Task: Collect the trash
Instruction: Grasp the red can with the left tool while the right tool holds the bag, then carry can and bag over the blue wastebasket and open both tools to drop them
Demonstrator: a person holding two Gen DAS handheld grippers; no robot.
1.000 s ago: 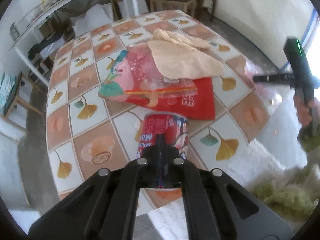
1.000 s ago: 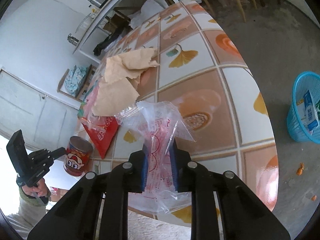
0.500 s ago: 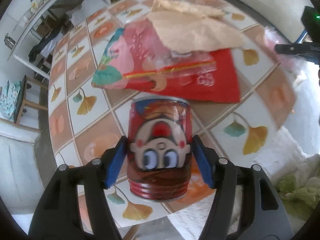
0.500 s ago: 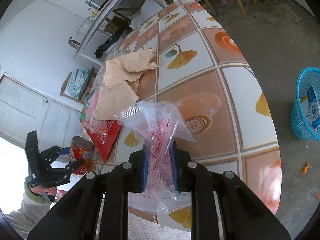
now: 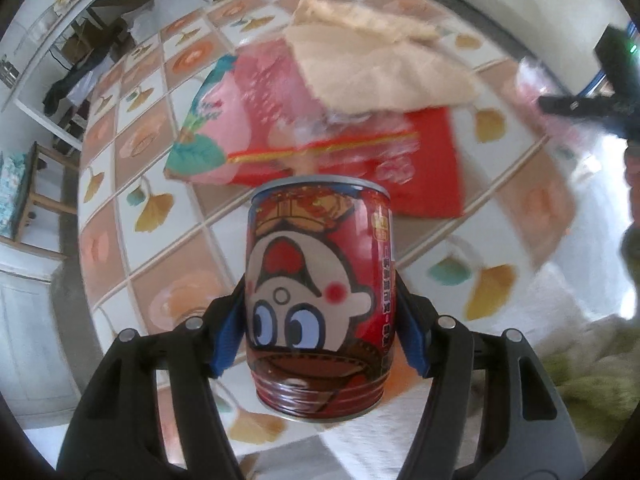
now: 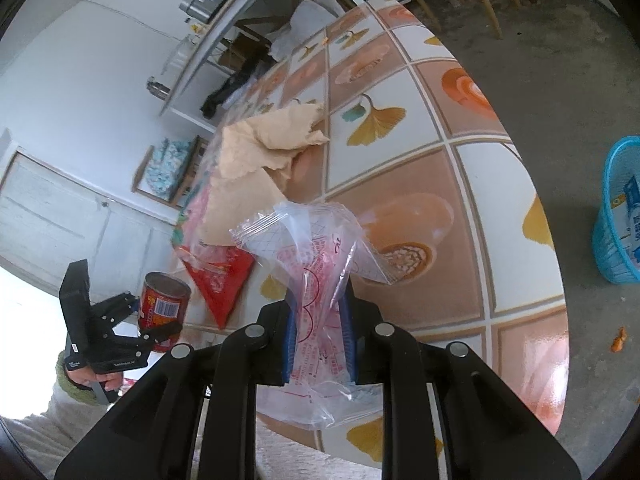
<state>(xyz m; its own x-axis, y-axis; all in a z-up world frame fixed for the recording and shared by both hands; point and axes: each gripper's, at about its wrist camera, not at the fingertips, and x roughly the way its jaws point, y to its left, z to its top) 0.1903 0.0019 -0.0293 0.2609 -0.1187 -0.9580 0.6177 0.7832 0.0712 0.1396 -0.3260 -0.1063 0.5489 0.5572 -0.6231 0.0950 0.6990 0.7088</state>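
**Red can and clear wrapper gripped above a tiled table**

Tiled in orange and white with leaf prints, the table fills both views. A red and pink packet lies flat near its middle, with crumpled tan paper resting on the packet's far part. On the floor beside the table stands a blue basket holding a carton. The left gripper is clamped on a red can printed with a cartoon face, its blue pads pressing both sides; the can sits upright at the table's near edge. The right gripper pinches a clear plastic wrapper with red print, held above the table edge.
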